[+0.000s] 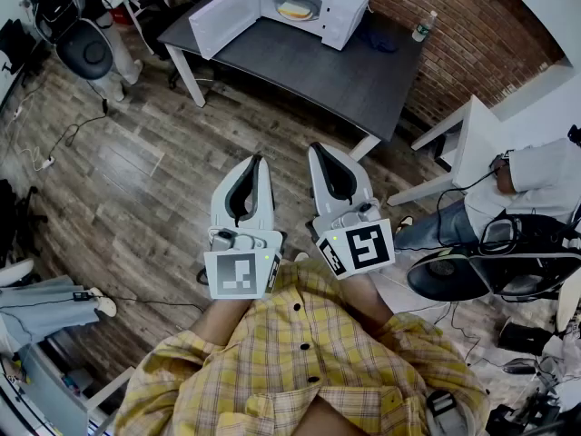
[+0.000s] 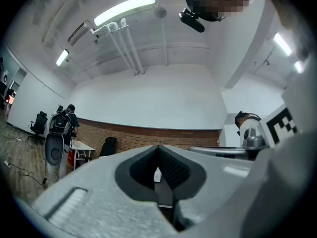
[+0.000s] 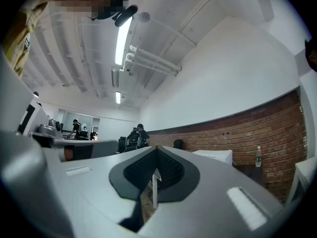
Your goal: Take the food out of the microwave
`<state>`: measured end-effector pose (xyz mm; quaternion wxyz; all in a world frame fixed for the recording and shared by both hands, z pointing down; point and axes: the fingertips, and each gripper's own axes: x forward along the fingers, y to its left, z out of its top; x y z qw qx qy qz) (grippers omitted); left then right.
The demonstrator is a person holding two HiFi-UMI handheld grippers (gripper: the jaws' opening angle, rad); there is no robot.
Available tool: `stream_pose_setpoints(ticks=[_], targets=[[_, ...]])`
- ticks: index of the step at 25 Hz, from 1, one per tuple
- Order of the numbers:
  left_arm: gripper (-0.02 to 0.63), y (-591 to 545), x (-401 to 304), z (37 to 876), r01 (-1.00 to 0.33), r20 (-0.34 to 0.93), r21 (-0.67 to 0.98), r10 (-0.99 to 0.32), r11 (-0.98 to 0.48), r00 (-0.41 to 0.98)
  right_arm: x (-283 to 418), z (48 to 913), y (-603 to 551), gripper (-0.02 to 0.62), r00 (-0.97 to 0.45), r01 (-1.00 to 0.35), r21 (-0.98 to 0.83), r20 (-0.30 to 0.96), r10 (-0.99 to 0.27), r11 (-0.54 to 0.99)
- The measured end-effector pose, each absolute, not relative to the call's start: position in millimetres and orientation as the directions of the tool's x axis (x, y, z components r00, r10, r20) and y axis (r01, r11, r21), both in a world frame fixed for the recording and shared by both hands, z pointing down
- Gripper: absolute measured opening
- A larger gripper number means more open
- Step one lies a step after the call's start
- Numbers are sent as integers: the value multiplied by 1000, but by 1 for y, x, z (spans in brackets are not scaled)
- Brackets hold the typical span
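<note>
The food [image 1: 294, 9] sits inside the open microwave [image 1: 343, 7] on a dark table [image 1: 345, 75] by the brick wall [image 1: 458, 16]. Well apart, over wooden floor [image 1: 136, 171], the left gripper [image 1: 258, 163] and right gripper [image 1: 315, 151] hover, jaws pressed together, empty.

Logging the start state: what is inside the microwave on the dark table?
The microwave has its door swung open. Inside sits a plate holding pale, flat food, possibly bread. The microwave's top covers the back of the cavity, and whatever lies under the food is hidden.

Wood floor [image 1: 136, 180] lies beneath the fingers [image 1: 264, 189]. Ahead of them stands a dark tabletop [image 1: 363, 75] against a brick wall [image 1: 472, 25]; tube lights [image 2: 125, 9] glow overhead.
</note>
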<state>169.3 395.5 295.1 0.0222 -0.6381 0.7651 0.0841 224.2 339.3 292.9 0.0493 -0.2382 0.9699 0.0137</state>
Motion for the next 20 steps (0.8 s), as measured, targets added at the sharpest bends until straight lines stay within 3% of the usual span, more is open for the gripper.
stream_pose_setpoints(ticks=[20], targets=[[0, 363, 224, 304, -964, -124, 11, -956, 267, -266, 277, 311, 299, 3, -915, -385, -54, -107, -388, 922]])
